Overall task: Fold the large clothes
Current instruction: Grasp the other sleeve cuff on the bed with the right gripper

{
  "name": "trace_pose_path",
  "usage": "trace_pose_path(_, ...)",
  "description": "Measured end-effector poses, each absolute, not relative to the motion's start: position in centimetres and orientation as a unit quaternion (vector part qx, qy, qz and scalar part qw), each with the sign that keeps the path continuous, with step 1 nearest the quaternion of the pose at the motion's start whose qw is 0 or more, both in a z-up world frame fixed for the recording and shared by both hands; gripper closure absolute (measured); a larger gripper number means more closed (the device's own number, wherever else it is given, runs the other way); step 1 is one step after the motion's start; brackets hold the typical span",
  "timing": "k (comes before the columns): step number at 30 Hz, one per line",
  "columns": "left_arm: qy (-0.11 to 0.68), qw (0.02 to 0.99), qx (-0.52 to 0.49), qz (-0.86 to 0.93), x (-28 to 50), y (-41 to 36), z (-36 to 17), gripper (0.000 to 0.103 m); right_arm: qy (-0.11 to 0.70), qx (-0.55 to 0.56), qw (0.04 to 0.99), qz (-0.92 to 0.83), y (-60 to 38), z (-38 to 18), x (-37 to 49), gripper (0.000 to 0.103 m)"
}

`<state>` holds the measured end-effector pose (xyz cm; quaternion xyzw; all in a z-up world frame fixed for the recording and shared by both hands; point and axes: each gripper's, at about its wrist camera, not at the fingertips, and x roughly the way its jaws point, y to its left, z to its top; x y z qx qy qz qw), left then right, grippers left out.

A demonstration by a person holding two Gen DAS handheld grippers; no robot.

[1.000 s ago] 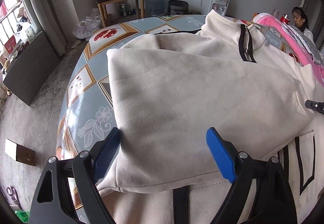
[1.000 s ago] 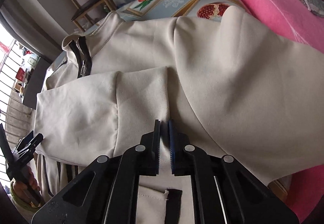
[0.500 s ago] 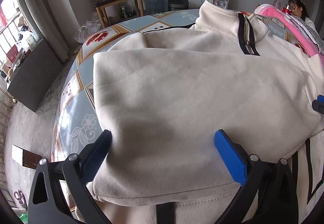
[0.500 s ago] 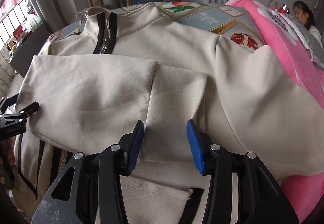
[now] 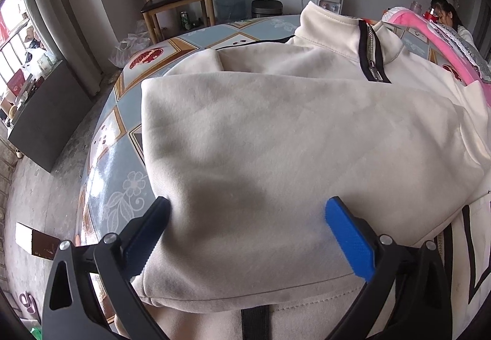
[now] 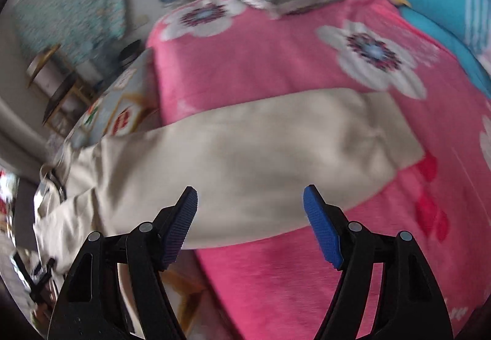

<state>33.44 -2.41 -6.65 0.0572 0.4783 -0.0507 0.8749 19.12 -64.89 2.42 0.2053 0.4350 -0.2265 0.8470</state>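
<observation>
The cream jacket (image 5: 276,131) lies spread on the patterned bench (image 5: 113,174), collar and black zip (image 5: 373,60) at the far side. Left side first: one sleeve is already folded across the body, its cuff end lying nearest the left wrist camera. The left gripper (image 5: 245,235) hovers over this folded sleeve with its jaws at full width; the blue pads straddle the cloth without pressing it, so nothing is held. Right side: the other sleeve (image 6: 260,162) is not yet folded and extends outward, resting on a pink flowered blanket (image 6: 276,63) just beside the bench. The right gripper (image 6: 250,226) is above this sleeve; its jaws have just been opening and stand wide, with no cloth between the pads. This view is blurred, so fine detail of the cuff cannot be read. Judged step: sleeve folding, one side done, the second pending. The next move likely calls for the right gripper to descend on the outstretched sleeve near its end, close on it, and carry it across the body to lie beside the first. The fabric looks thick, soft and matte, with shallow creases and black trim (image 5: 469,254) near the hem.
</observation>
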Motion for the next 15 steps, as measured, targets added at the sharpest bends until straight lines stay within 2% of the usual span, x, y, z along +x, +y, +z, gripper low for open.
trace_pose_path(6,0.484,0.872,0.055,-0.044,33.6,-2.5,-6.7,0.004,0.413,0.319,0.795,-0.308,-76.1,0.8,14.9,0.034)
trace_pose_path(11,0.485,0.872,0.056,-0.046,33.6,-2.5,-6.7,0.004,0.38,0.415,0.774,-0.29,-80.9,-1.3,13.5,0.042)
trace_pose_path(15,0.484,0.872,0.056,-0.046,33.6,-2.5,-6.7,0.004,0.384,0.439,0.758,-0.293,-81.9,-2.9,14.0,0.047)
